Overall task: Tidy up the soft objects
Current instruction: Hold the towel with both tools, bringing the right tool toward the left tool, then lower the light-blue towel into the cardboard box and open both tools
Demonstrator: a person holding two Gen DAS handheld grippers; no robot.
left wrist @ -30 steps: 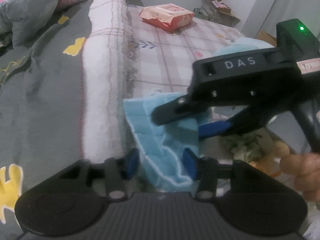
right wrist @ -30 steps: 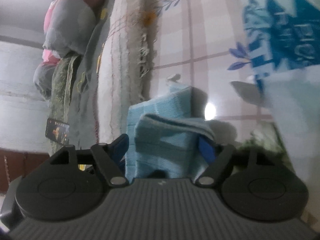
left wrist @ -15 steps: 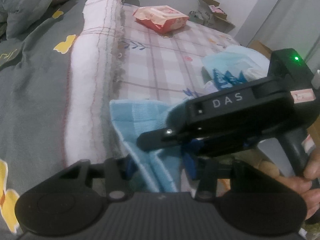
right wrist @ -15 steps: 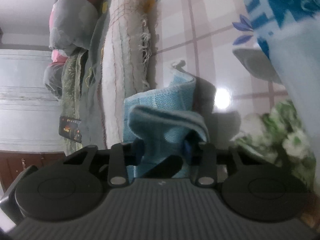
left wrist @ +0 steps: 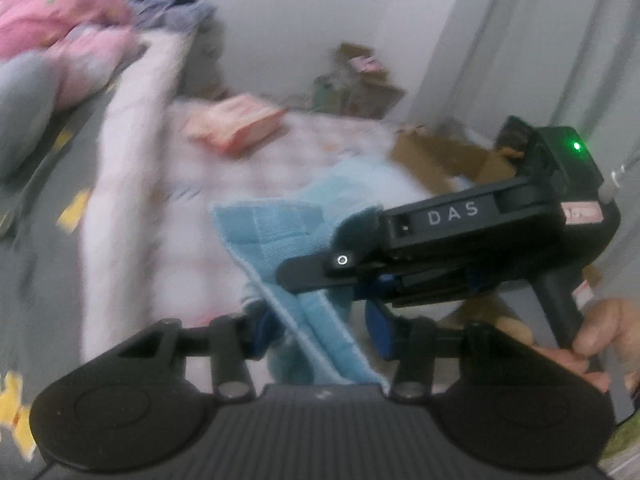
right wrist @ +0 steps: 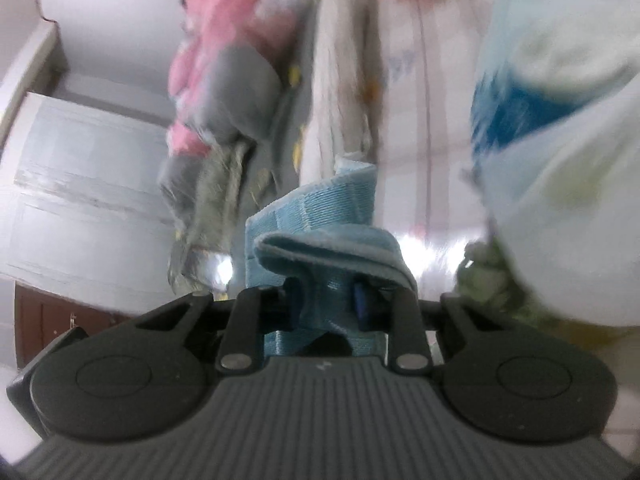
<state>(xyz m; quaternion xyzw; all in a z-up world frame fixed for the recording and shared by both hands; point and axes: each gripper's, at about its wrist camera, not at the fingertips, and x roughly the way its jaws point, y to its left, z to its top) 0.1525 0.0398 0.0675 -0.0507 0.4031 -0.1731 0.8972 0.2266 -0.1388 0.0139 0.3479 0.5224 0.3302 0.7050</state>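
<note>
A light blue towel hangs in the air above the bed, held from both ends. My left gripper has its blue pads around the towel's lower part, with a gap on the right side. My right gripper is shut on a folded edge of the towel. It also shows in the left wrist view as a black body marked DAS, coming in from the right above my left fingers. Both views are blurred by motion.
A plaid sheet and a grey quilt cover the bed. A pink packet lies farther back, a pink and grey pile at the far left. A blue-printed plastic bag is at the right.
Both grippers have lifted the towel off the sheet. My right gripper closed on the towel's fold. The views have tilted up toward the wall.
</note>
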